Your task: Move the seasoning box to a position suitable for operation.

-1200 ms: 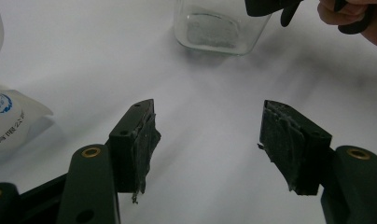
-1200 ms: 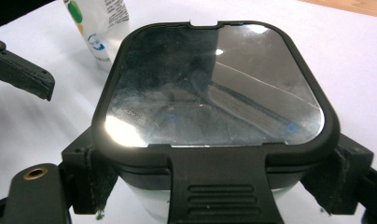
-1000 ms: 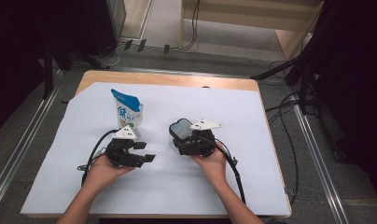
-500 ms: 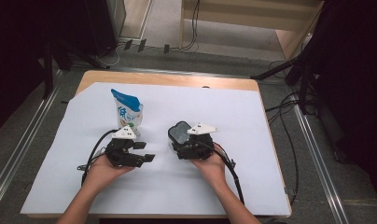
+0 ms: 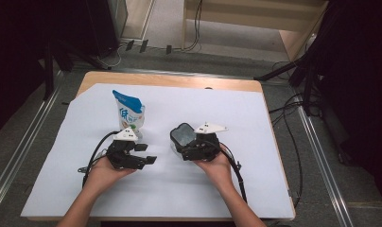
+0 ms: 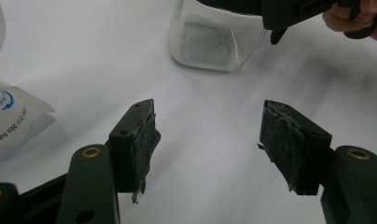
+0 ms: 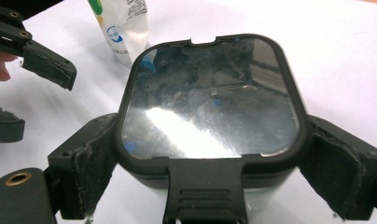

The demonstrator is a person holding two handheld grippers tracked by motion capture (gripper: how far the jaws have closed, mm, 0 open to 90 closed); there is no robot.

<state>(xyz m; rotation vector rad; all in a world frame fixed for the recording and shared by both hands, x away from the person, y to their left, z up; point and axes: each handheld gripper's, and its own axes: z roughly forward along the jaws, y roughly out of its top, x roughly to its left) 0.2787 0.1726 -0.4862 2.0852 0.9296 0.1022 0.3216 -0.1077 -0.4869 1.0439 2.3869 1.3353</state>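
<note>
My left gripper (image 5: 149, 153) sits lower left of centre, jaws apart; my right gripper (image 5: 179, 142), just right, jaws just been opening, pads alongside a lid.

pouch (image 5: 128, 113): on the sheet (image 5: 255, 165), left, behind the left gripper (image 5: 149, 153)
container (image 5: 183, 136): right of the pouch, between the right gripper (image 5: 183, 147) jaws
sheet: on the table (image 5: 179, 80)

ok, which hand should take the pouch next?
Left, probably. The left gripper is open and empty, and the pouch stands right beside it. The right gripper straddles the lidded container; its jaws have just been opening, and whether the pads press on it is unclear.
</note>
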